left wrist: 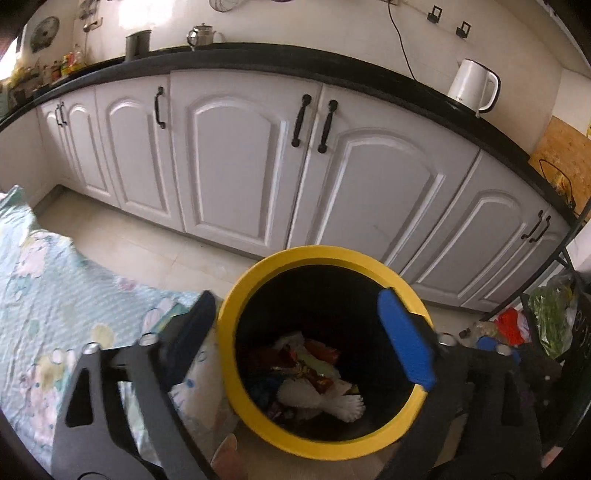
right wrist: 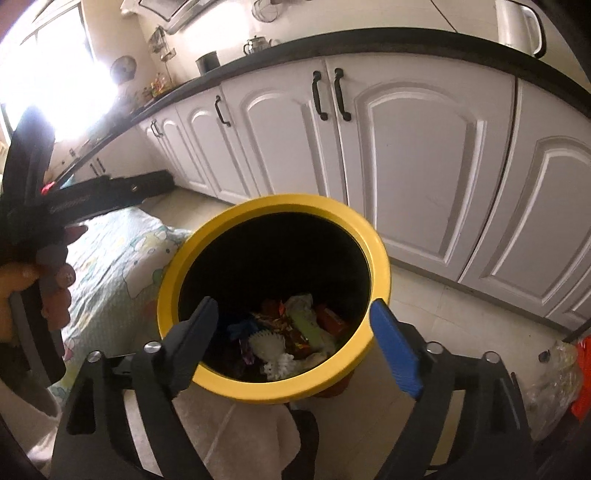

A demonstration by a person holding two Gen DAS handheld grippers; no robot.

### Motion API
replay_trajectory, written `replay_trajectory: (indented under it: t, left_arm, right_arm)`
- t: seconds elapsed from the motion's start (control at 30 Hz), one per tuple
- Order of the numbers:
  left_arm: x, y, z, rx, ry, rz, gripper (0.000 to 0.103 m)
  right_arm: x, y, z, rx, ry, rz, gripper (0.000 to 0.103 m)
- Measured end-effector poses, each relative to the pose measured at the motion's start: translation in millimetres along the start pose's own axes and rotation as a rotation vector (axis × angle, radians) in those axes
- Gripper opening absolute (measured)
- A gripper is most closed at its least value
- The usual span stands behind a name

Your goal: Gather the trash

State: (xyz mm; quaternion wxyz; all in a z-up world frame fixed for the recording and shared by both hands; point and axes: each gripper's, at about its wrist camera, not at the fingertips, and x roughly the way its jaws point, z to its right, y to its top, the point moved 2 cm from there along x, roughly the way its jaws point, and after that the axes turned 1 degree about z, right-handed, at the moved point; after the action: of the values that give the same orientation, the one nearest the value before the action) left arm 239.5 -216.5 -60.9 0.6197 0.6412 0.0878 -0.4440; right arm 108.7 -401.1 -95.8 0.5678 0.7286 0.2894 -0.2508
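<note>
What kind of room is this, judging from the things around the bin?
Most likely a home kitchen. A long black countertop runs above white cabinet doors with dark handles, and a white electric kettle and a metal teapot stand on it. The yellow-rimmed bin holds wrappers.

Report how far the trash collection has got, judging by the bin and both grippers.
Done: wrappers and white scraps already lie at the bottom of the yellow-rimmed bin. In hand: nothing; the left gripper and right gripper both hang open and empty over the bin's mouth. Left: the floral cloth beside the bin shows no loose trash in the visible part, so whether more remains cannot be told from these views.
</note>
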Motion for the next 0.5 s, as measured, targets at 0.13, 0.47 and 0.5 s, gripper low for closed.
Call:
replay_trajectory:
  t: [0.13,0.47,0.5]
  left_arm:
    - [-19,-3,-11,-0.015,0.022,0.017,0.092]
    - [-91,-25,-45,-0.05,0.113,0.121,0.092]
    - [-96,-27,-47,-0.052,0.12,0.129,0.092]
  right_arm:
    - [-10,3,-5,0.003,-0.017,0.033,0.092]
    - [-37,9,-56,-0.074,0.011,0.119,0.097]
    - [-41,8,-65,-0.09,0.016,0.133,0.097]
